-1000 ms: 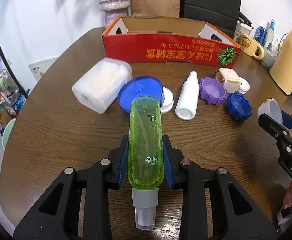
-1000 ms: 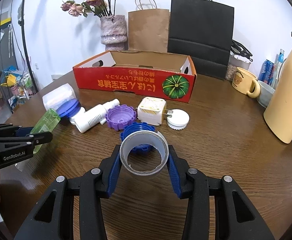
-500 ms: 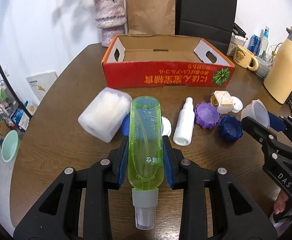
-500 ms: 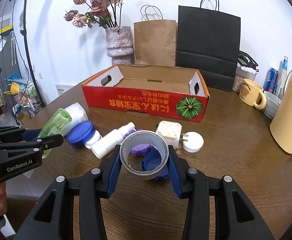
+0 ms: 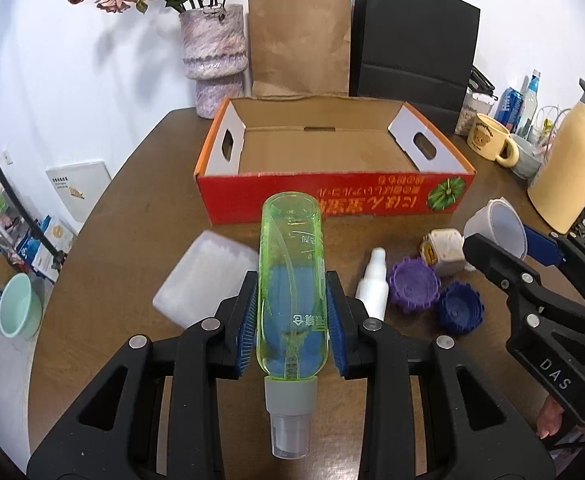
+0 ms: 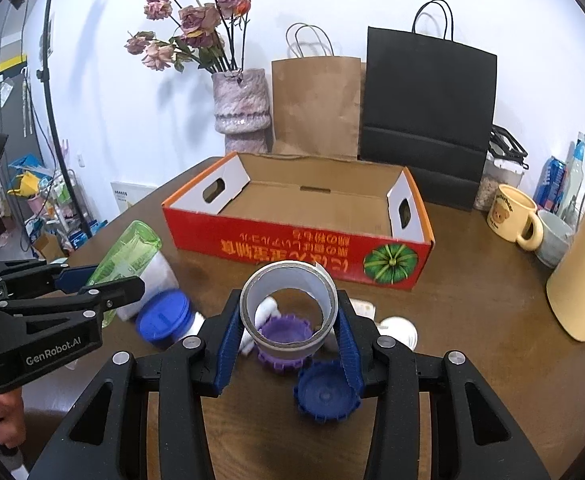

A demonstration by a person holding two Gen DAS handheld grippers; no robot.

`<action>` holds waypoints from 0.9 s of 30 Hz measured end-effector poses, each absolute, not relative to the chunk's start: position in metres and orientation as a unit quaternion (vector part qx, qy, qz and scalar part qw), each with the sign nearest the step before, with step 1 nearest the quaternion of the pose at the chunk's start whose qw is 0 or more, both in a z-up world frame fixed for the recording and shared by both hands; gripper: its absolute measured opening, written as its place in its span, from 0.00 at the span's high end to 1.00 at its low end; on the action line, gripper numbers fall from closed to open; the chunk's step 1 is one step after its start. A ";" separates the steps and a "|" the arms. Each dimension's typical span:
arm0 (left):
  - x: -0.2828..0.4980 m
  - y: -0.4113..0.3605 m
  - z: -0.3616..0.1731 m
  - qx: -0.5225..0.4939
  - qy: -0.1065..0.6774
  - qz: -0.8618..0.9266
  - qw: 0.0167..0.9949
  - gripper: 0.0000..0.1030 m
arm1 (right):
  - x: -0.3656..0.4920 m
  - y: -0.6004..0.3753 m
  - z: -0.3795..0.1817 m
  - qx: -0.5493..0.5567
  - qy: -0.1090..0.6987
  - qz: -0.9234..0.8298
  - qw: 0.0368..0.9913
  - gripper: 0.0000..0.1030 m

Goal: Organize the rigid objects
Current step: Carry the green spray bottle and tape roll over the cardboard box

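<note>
My left gripper (image 5: 291,320) is shut on a clear green spray bottle (image 5: 291,264), its grey nozzle pointing back at the camera; it hangs above the table in front of the red cardboard box (image 5: 332,196). The right gripper (image 6: 288,320) is shut on a grey tape roll (image 6: 288,280), also lifted, short of the same box (image 6: 292,240). The tape roll (image 5: 496,228) and right gripper (image 5: 516,256) show at the right of the left wrist view; the green bottle (image 6: 128,248) and left gripper (image 6: 92,280) show at the left of the right wrist view.
On the brown table (image 5: 132,240) lie a white plastic case (image 5: 204,276), a white bottle (image 5: 372,284), a purple cap (image 5: 412,284), a dark blue cap (image 5: 458,306), a blue lid (image 6: 164,318) and a white adapter (image 5: 446,248). A vase (image 5: 212,60), paper bags, a mug (image 5: 488,136) and a yellow jug (image 5: 568,168) stand behind and right.
Both grippers have risen and moved toward the box with their loads; the box inside now shows and the table objects sit lower in both views.
</note>
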State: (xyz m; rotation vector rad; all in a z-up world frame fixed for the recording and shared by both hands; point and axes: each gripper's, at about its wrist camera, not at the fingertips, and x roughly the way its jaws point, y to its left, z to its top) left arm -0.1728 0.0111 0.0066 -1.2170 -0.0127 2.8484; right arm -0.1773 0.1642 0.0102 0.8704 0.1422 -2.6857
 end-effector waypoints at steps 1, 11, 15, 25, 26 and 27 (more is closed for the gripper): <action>-0.176 0.011 0.008 -0.392 -0.004 0.920 0.022 0.73 | -0.181 0.164 0.011 0.303 0.049 -0.939 0.156 0.54; -0.215 0.009 0.018 -0.375 -0.014 0.927 0.016 0.73 | -0.220 0.160 0.021 0.297 0.039 -0.943 0.146 0.54; -0.228 0.011 0.021 -0.368 -0.018 0.930 0.013 0.73 | -0.235 0.159 0.025 0.292 0.037 -0.945 0.143 0.54; -0.266 0.010 0.027 -0.356 -0.028 0.934 -0.005 0.73 | -0.279 0.157 0.031 0.291 0.029 -0.946 0.137 0.54; -0.270 0.010 0.028 -0.355 -0.029 0.934 -0.007 0.73 | -0.284 0.156 0.032 0.292 0.029 -0.946 0.136 0.54; -0.274 0.010 0.029 -0.354 -0.030 0.935 -0.009 0.73 | -0.289 0.156 0.032 0.293 0.030 -0.946 0.134 0.54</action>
